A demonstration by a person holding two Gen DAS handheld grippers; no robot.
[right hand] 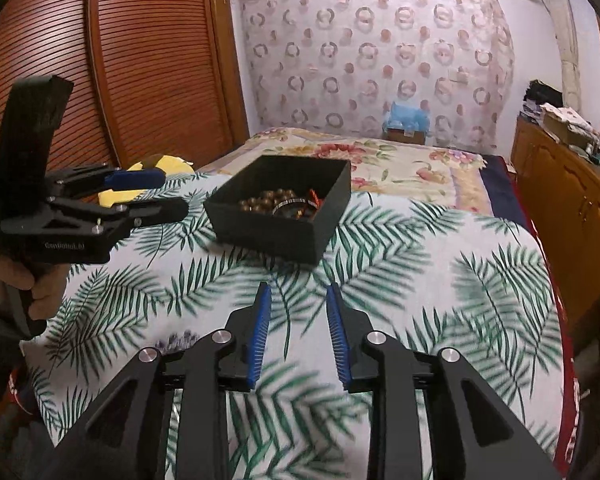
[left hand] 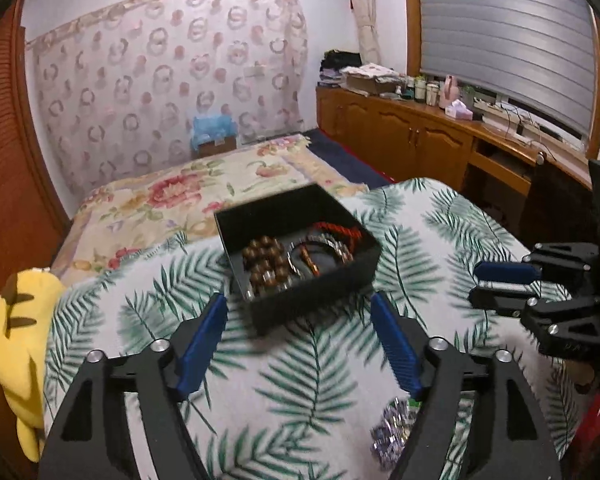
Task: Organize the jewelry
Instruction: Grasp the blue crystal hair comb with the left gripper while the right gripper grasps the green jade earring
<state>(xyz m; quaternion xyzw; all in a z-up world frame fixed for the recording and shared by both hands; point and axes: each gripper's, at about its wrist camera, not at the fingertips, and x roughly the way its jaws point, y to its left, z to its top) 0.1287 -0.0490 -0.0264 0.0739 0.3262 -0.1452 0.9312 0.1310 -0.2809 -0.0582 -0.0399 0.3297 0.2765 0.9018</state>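
Observation:
A black open box [left hand: 320,280] sits on the palm-leaf cloth and holds brown bead bracelets [left hand: 266,266], a red cord [left hand: 340,229] and metal bangles. It also shows in the right wrist view [right hand: 268,232]. My left gripper [left hand: 300,308] is open and empty, just short of the box's near corner. A silvery sparkly piece [left hand: 392,434] lies on the cloth by its right finger. My right gripper [right hand: 298,300] is open and empty, hovering in front of the box. It shows from the side in the left wrist view [left hand: 476,284].
A yellow plush toy [left hand: 20,352] lies at the cloth's left edge. A floral bedspread [left hand: 204,192] stretches behind the box. Wooden cabinets [left hand: 412,132] with clutter line the right wall. A slatted wooden wardrobe [right hand: 140,60] stands at the left.

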